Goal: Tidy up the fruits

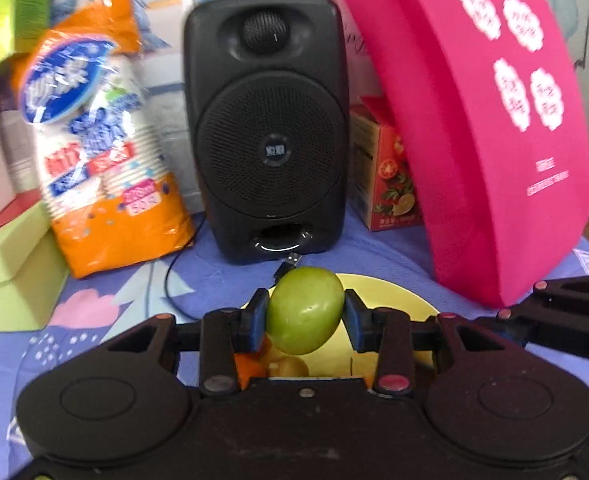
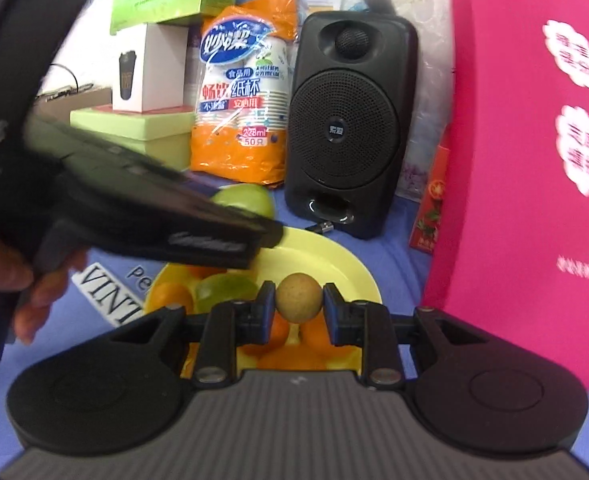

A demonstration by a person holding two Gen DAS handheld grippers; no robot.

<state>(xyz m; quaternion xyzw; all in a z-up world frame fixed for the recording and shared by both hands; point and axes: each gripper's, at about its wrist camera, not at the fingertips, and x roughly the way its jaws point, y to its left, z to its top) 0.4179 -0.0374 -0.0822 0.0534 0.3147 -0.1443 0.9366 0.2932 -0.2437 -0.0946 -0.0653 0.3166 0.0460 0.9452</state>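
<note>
Two grippers are recorded, each clenched on one fruit above the yellow plate (image 2: pixel 346 264); the left gripper (image 1: pixel 305 316) is closed on a green apple (image 1: pixel 305 310), which is pressed between both blue pads (image 1: pixel 257 312) and held over the near part of the plate (image 1: pixel 394 296); the right gripper (image 2: pixel 297 304) is closed on a small round tan-brown fruit (image 2: pixel 297 298), which is gripped between its pads and held over the middle of the plate.

Plate contents, as seen in the right wrist view: several oranges (image 2: pixel 172 296) and a green fruit (image 2: pixel 224 286) are lodged on the left and near side; further orange fruit is partly hidden under the right gripper's fingers; in the left wrist view only slivers of orange and pale yellow fruit are visible beneath the apple.

The left gripper's body (image 2: pixel 142 200) is seen blurred across the left of the right wrist view, with the apple (image 2: pixel 246 200) showing past it and the person's hand (image 2: pixel 34 292) below.

Backdrop, on a blue patterned cloth (image 1: pixel 94 320) over the worktop: a black speaker (image 1: pixel 268 128) with a loose USB cable (image 1: pixel 288 262) just behind the plate; an orange pack of paper cups (image 1: pixel 102 152) to its left; green boxes (image 1: pixel 6 264) at far left; a white box (image 2: pixel 148 68) stacked between them; a magenta bag (image 1: pixel 494 128) at right, with a red carton (image 1: pixel 390 176) beside the speaker.
</note>
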